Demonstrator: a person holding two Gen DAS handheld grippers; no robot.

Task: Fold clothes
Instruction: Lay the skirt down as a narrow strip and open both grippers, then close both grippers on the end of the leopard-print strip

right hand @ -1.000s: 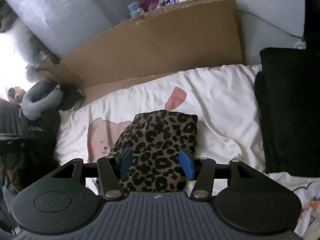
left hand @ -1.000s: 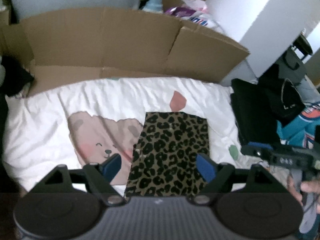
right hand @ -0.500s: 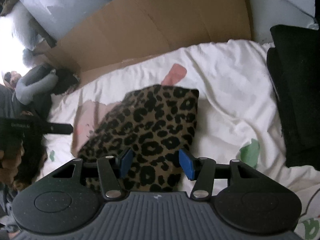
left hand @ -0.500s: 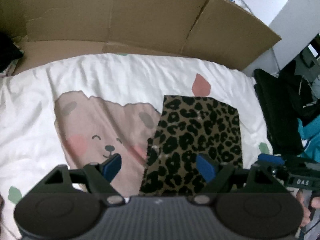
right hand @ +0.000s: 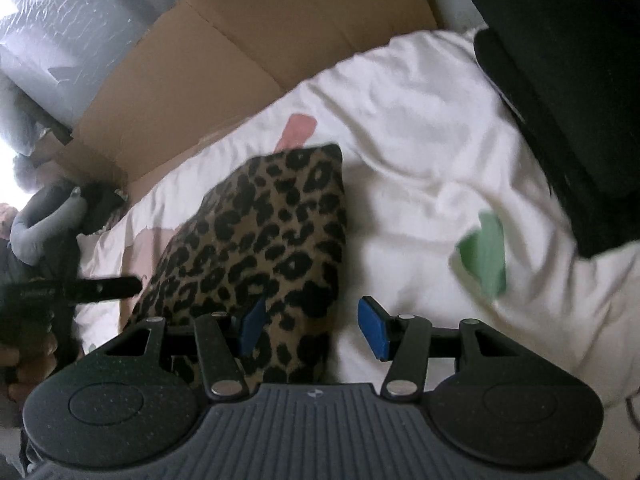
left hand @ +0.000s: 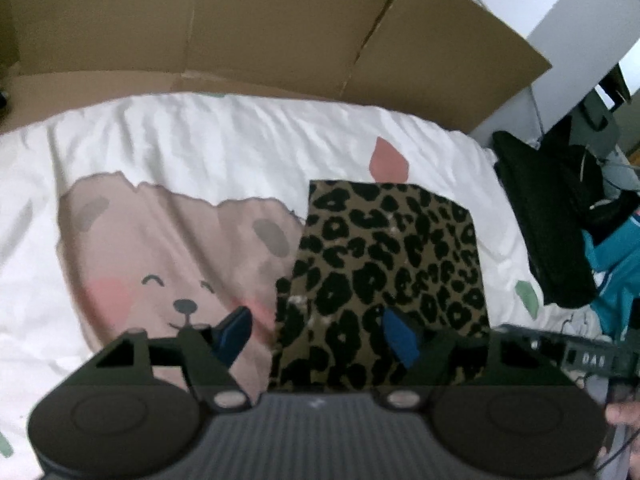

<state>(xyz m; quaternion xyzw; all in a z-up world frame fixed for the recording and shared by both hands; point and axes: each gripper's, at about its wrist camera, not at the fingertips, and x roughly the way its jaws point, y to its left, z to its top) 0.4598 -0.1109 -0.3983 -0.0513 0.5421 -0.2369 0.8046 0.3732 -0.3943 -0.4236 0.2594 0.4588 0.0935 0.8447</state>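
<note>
A folded leopard-print garment (left hand: 384,272) lies flat on the white bedcover with a bear print (left hand: 160,264). My left gripper (left hand: 316,338) is open, low over the garment's near left edge, one blue pad on each side of that edge. In the right wrist view the garment (right hand: 256,248) lies left of centre. My right gripper (right hand: 312,326) is open and empty, straddling the garment's near right edge. The other gripper's tip shows at the left in the right wrist view (right hand: 80,288) and at the right in the left wrist view (left hand: 580,356).
Brown cardboard (left hand: 260,32) stands along the back of the bed. A stack of black folded clothes (left hand: 544,224) and a teal garment (left hand: 616,264) lie at the right. Grey and dark items (right hand: 44,224) are piled at the left edge.
Both grippers have moved down and closer to the leopard-print garment. The right gripper has shifted right, to the garment's right edge. The garment has not moved.
</note>
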